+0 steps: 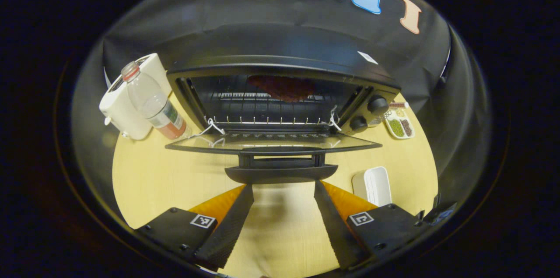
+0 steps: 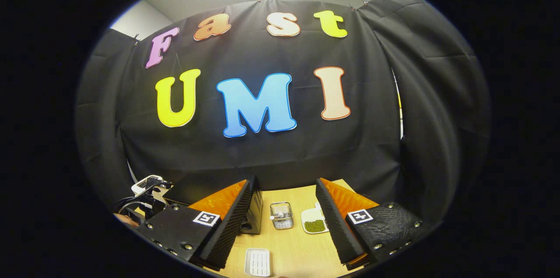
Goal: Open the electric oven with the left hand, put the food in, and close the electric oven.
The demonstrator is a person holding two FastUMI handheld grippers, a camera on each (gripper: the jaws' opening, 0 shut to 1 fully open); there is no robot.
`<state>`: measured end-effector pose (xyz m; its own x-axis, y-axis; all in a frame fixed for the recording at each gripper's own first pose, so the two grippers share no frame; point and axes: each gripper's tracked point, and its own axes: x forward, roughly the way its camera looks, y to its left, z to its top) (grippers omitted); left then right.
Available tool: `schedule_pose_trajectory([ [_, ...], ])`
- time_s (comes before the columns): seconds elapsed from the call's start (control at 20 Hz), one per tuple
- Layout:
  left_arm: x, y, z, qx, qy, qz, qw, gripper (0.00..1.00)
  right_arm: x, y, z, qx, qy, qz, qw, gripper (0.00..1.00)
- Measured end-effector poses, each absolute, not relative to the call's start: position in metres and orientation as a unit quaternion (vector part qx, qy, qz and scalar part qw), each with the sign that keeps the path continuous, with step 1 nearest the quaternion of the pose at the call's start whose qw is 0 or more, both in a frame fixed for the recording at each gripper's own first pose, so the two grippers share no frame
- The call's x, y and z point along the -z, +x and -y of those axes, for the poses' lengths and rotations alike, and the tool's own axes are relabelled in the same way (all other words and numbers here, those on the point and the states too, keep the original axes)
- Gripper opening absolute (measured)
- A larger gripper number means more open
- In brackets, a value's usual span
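In the left gripper view the black electric oven (image 1: pixel 280 72) stands straight ahead with its glass door (image 1: pixel 271 142) folded down flat. A dark reddish-brown piece of food (image 1: pixel 282 87) lies inside on the wire rack (image 1: pixel 267 114). My left gripper (image 1: pixel 283 188) is open, its fingertips just short of the door handle (image 1: pixel 280 174) and holding nothing. The right gripper (image 2: pixel 285 181) is open and empty, raised above the table, with the oven's side (image 2: pixel 256 212) behind its left finger. The other gripper (image 2: pixel 146 190) shows at the far left of the right gripper view.
A white jug-like appliance (image 1: pixel 124 103) and a plastic bottle (image 1: pixel 153 103) stand left of the oven. A sectioned dish of beans (image 1: pixel 399 125) and a white ribbed dish (image 1: pixel 374 185) lie to its right. A small wire basket (image 2: pixel 281 215) sits on the wooden table (image 2: pixel 297 247).
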<state>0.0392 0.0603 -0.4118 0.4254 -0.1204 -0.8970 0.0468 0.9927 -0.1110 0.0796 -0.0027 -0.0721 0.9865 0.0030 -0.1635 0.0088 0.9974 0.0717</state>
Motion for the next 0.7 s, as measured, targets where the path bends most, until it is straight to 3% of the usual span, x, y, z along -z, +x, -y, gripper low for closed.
schedule_pose_trajectory([
  [0.1, 0.405, 0.046, -0.059, 0.048, -0.038, -0.527, 0.848, 0.99, 0.072, 0.078, 0.006, 0.005, 0.036, -0.082, 0.996, 0.91],
  [0.3, 0.396, 0.053, -0.057, 0.051, -0.036, -0.510, 0.858, 0.95, 0.073, 0.075, 0.012, 0.011, 0.036, -0.082, 0.996, 0.91],
  [0.35, 0.391, 0.058, -0.054, 0.052, -0.037, -0.504, 0.861, 0.99, 0.074, 0.074, 0.014, 0.012, 0.036, -0.082, 0.996, 0.91],
  [0.4, 0.386, 0.061, -0.054, 0.051, -0.035, -0.495, 0.867, 0.98, 0.073, 0.072, 0.015, 0.013, 0.038, -0.083, 0.996, 0.86],
  [0.45, 0.380, 0.065, -0.056, 0.050, -0.033, -0.484, 0.873, 0.98, 0.074, 0.072, 0.016, 0.012, 0.039, -0.084, 0.996, 0.91],
  [0.5, 0.374, 0.070, -0.059, 0.048, -0.034, -0.474, 0.879, 0.95, 0.074, 0.071, 0.016, 0.011, 0.039, -0.084, 0.996, 0.86],
  [0.55, 0.365, 0.073, -0.057, 0.046, -0.037, -0.463, 0.884, 0.98, 0.074, 0.071, 0.018, 0.010, 0.038, -0.084, 0.996, 0.91],
  [0.7, 0.328, 0.081, -0.054, 0.042, -0.039, -0.417, 0.907, 0.95, 0.071, 0.070, 0.019, 0.004, 0.037, -0.080, 0.996, 0.91],
])
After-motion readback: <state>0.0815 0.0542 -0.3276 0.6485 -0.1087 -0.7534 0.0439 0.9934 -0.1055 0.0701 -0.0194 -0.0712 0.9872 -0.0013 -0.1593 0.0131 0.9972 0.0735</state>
